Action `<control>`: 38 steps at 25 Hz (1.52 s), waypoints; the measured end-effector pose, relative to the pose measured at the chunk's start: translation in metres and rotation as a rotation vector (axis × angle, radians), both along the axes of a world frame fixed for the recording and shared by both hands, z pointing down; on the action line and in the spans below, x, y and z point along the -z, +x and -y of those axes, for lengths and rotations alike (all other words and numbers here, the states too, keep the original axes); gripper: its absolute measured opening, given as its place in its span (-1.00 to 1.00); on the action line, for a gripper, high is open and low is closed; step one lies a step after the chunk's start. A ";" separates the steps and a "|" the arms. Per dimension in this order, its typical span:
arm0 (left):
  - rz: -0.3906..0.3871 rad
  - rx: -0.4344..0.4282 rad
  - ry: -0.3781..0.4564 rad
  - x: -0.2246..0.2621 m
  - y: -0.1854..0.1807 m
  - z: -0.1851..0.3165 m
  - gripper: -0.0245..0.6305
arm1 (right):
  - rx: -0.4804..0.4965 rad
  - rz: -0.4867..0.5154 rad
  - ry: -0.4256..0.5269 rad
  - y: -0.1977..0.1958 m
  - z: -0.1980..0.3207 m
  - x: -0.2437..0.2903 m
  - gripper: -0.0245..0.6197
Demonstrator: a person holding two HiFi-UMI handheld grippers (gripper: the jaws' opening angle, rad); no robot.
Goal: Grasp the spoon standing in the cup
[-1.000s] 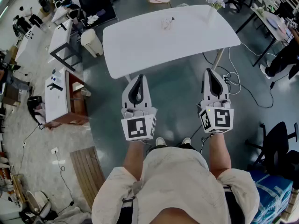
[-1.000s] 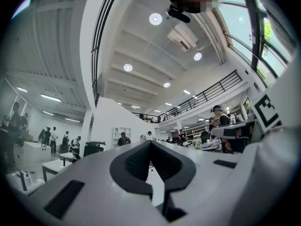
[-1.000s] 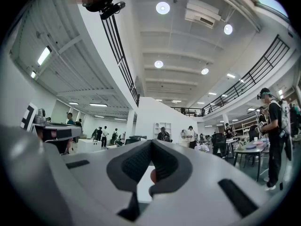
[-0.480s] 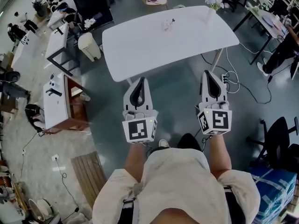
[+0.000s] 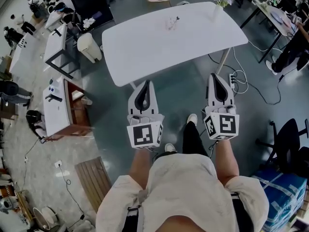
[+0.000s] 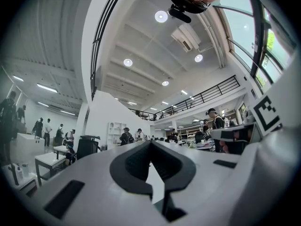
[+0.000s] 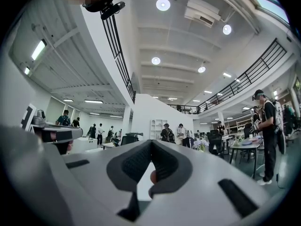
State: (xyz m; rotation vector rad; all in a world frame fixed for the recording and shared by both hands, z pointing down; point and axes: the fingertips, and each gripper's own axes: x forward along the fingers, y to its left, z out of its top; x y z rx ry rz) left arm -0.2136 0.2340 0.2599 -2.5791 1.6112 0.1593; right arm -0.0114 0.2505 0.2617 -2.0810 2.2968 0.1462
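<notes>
Head view: the cup (image 5: 172, 24) with its spoon (image 5: 176, 19) stands on the far side of the white table (image 5: 145, 52), well ahead of the left gripper (image 5: 144, 82) and right gripper (image 5: 216, 76) — neither clearly nearer, handle leaning right. Left gripper view: jaws together, empty. Right gripper view: likewise closed on nothing. Against the earlier frame, a shoe (image 5: 191, 119) has stepped forward.

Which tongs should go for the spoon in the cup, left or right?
Left, marginally: the cup sits nearer the left tongs' line than the right tongs'. Both are shut and far from it across the table.
</notes>
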 end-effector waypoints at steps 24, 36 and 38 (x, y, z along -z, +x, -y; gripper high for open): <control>0.069 0.062 -0.018 -0.003 0.154 0.217 -0.92 | 0.088 0.097 -0.075 0.149 0.235 -0.034 -0.91; 0.103 0.125 0.001 0.001 0.219 0.284 -0.92 | 0.137 0.125 -0.081 0.223 0.308 -0.043 -0.91; 0.108 0.130 0.000 0.000 0.225 0.292 -0.92 | 0.139 0.131 -0.084 0.229 0.317 -0.046 -0.91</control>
